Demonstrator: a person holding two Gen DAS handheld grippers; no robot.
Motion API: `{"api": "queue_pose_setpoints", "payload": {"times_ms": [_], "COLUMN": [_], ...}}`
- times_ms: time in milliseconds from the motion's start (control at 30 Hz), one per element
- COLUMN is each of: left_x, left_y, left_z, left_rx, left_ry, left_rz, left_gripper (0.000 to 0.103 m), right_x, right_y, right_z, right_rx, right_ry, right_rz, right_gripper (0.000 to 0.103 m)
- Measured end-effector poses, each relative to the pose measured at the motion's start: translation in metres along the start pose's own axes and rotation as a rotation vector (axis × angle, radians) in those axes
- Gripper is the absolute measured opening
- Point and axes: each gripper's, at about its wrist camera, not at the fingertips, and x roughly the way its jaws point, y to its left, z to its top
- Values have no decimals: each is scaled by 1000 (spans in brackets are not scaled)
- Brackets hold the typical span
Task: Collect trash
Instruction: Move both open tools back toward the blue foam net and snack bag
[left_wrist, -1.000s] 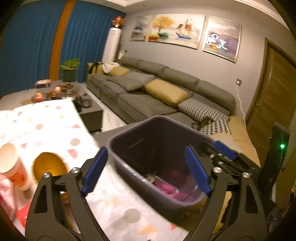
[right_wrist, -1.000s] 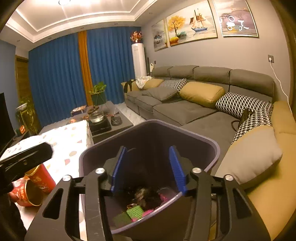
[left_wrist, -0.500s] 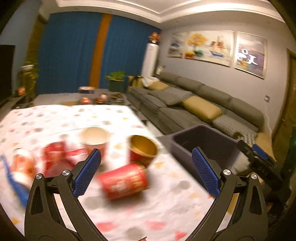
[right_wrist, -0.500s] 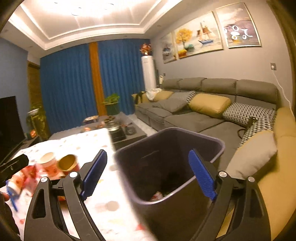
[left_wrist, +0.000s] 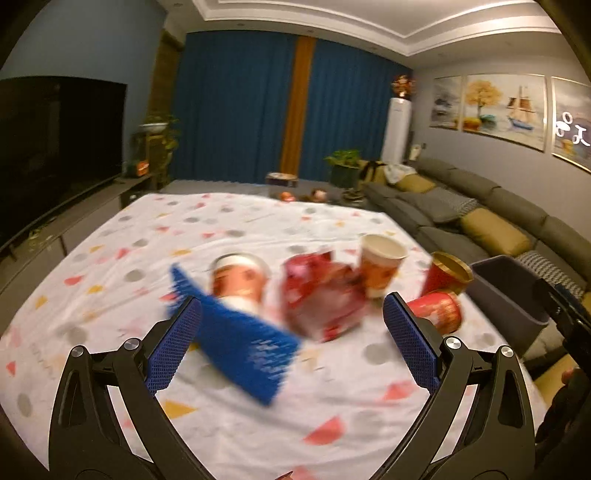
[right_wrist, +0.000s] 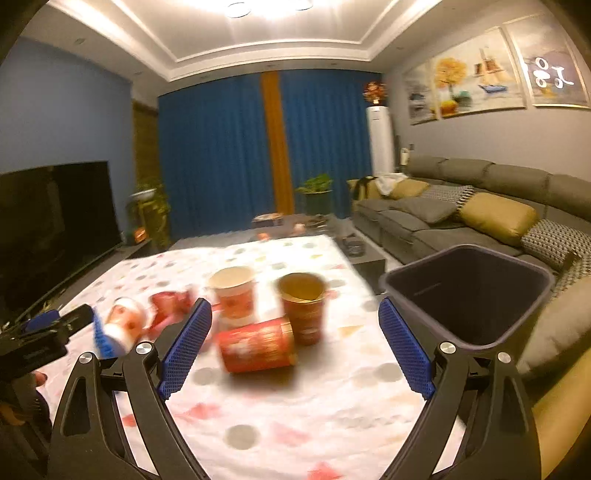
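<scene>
The dark plastic bin is standing just off the right edge of the table, a squarish tub with rounded corners and a rolled rim; from the right wrist view its inner walls are showing smooth and bare, while the bottom is lying in shadow, so what it holds cannot be told. On the table, a cloth of white fabric with scattered grey dots and red and yellow triangles is lying slightly wrinkled; the trash is sitting in a loose cluster on its right half, near the bin. A pale paper cup is standing upright with its mouth open; a red cup with a gold lining is standing just beside it, and its inside is looking empty; a red cylindrical can is lying on its side in front of both, touching or nearly touching the gold-lined cup. Further left, a crumpled red wrapper, a blurred round white-and-red container and a flat blue packet are lying close together. The left gripper is hanging over the packet and wrapper with its blue ridged pads spread wide, holding nothing; the right gripper is hovering over the can, likewise spread wide and holding nothing.
</scene>
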Motion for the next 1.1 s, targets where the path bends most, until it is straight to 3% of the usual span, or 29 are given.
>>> {"api": "queue_pose_setpoints", "payload": {"times_ms": [233,467,533,600,700,833,1000,1100], "left_x": [8,48,60,68,74,73,68,65], "left_y": [31,34,39,40,43,48,53,56], "left_z": [-6,-6,-6,-10,-17,-22,-30,-33], "left_rx": [-35,-54,-75,-71,-77,-97,-107,-111], "left_ry": [31,120,163,205,251,273,292,290], "left_rz": [64,64,43,34,2,-44,-79,-89], "left_gripper": [97,96,90,67,52,40,15,11], "right_x": [12,23,24,27,33,41,54,64], "right_y": [44,63,64,68,72,80,92,98], "right_z": [-10,-17,-19,-20,-20,-21,-21,-22], "right_rx": [-49,-71,-79,-86,-90,-98,-115,-117], "right_ry": [34,62,65,72,81,93,109,127], "right_rz": [61,95,99,104,112,125,137,144], "right_gripper": [89,89,89,89,89,89,88,83]}}
